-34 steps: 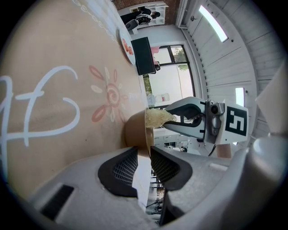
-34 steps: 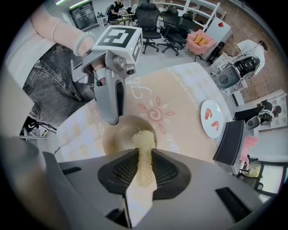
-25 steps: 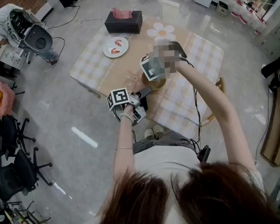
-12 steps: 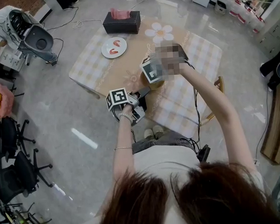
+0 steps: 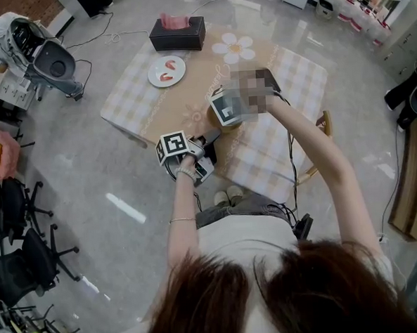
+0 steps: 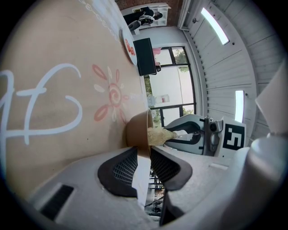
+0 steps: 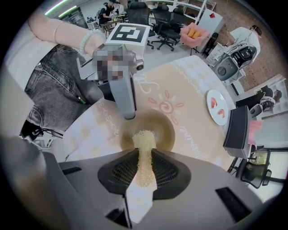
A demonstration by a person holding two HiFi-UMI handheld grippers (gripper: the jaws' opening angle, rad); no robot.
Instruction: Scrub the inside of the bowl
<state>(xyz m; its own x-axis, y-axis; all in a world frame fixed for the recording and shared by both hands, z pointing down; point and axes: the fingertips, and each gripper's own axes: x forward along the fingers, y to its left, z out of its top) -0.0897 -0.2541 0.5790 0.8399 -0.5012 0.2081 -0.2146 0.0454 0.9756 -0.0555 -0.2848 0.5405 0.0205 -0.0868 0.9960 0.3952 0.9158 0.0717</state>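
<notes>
**Bowl held fast, pad inside, nothing rearranged**

In the head view the table [image 5: 131, 107] is seen a little higher and further left than a second ago. The tissue box [image 5: 177, 32], the plate [image 5: 166, 71] and both grippers are shifted with it, so only the camera is judged to have moved. The hold on the bowl is unchanged. The scrubbing is therefore taken to be in a small stroke or a pause, and no progress can be read from it.

The bowl [image 7: 164, 130] is set on the tan middle strip of the cloth, toward the person's side. The left gripper [image 5: 210, 136] is laid nearly level, its jaws closed narrowly on the bowl's rim. The right gripper [image 7: 144, 157] is pointed straight down over the bowl and is clamped on a yellow mesh scrub pad [image 7: 144, 134]. The pad's lower end is hung inside the bowl, but contact with the bottom cannot be told.

In the head view the bowl is almost covered by the right gripper. Only the right gripper view is aimed into the open mouth, where the pad is shown. Only the left gripper view gives the bowl side-on, with the rim nipped between the pads.
</notes>
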